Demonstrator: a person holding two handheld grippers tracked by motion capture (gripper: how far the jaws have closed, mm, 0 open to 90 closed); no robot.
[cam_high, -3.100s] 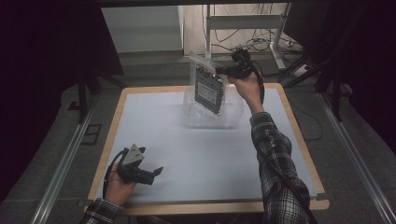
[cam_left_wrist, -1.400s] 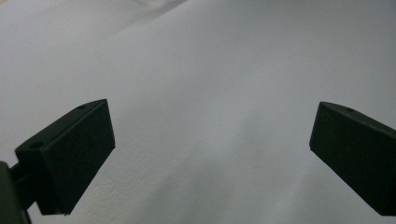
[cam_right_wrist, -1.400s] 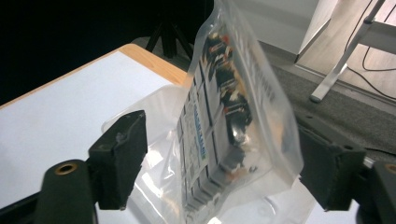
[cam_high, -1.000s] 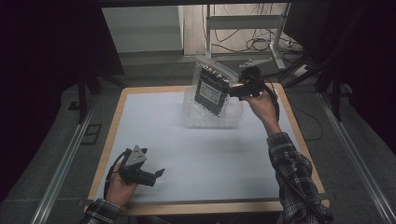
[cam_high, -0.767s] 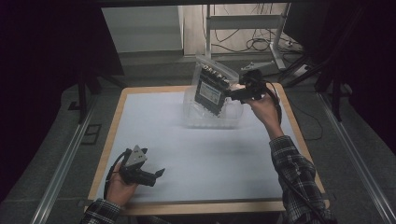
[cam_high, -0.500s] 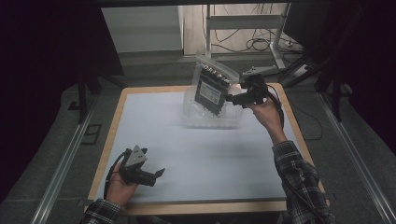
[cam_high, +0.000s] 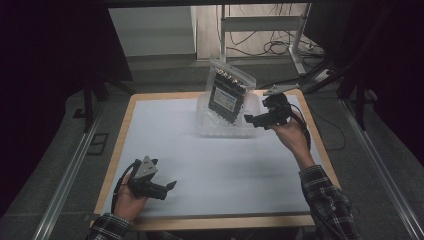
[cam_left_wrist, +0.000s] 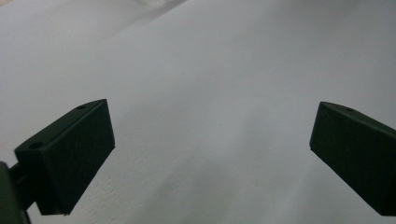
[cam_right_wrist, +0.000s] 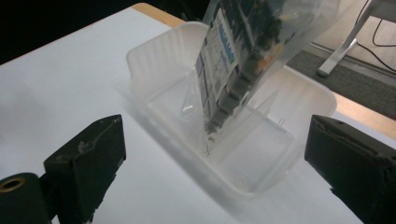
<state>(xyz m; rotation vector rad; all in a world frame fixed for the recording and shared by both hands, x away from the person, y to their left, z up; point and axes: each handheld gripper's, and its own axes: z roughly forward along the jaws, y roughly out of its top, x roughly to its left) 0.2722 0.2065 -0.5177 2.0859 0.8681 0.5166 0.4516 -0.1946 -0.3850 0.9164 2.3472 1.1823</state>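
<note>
A clear plastic bag (cam_high: 227, 95) with a dark circuit board and a white label inside stands tilted in a clear plastic tub (cam_high: 210, 131) at the back of the table. My right gripper (cam_high: 252, 120) hovers just right of the tub, open and empty, a short gap from the bag. In the right gripper view the bag (cam_right_wrist: 247, 56) leans inside the tub (cam_right_wrist: 154, 56) beyond the wide-apart jaws of the right gripper (cam_right_wrist: 215, 158). My left gripper (cam_high: 169, 189) rests at the front left, open. In its own view the left gripper (cam_left_wrist: 210, 154) has bare white table between its jaws.
The white table top (cam_high: 225, 170) has a wooden rim (cam_high: 210, 222). Behind the table are a desk frame (cam_high: 300, 30) and cables on the floor (cam_high: 280, 47). Metal rails (cam_high: 65, 185) run along both sides.
My right gripper let go of the bag and drew back to the right and lower. The bag now stands tilted in the tub on its own. The left gripper stayed still.
</note>
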